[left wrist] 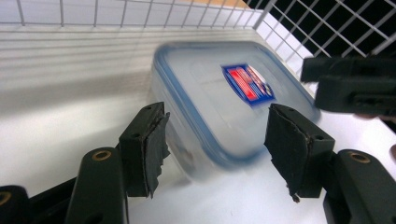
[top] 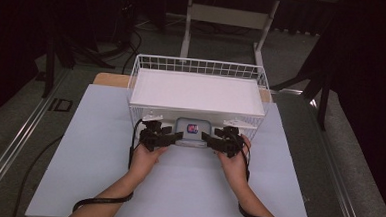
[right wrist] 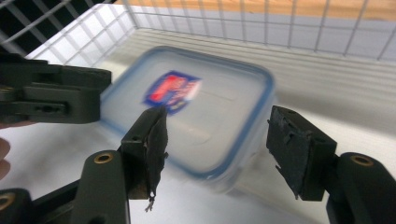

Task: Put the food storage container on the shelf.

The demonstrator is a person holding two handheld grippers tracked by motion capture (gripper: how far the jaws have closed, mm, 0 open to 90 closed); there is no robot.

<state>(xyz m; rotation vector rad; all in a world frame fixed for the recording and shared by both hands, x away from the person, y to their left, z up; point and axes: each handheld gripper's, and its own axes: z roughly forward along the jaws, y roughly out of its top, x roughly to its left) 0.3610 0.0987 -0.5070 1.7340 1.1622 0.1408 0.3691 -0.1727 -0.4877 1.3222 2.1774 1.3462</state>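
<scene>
A lidded plastic box [top: 194,131] (blue seal, red-and-blue label) lies on the white bench [top: 177,188] at the near, open side of a wire basket [top: 198,91], under the basket's white shelf. The left gripper [top: 172,136] and right gripper [top: 212,139] flank its two ends. In the gripper views each gripper's jaws stand wide, apart from the blurred box [left wrist: 224,100] [right wrist: 196,109]; neither holds it.

There is one plastic container [top: 193,132] with a blue rim and one red and blue label. One white wire basket [top: 199,68] stands just behind the container. Two tools are beside the container: left tool [top: 178,136] and right tool [top: 205,137].
</scene>
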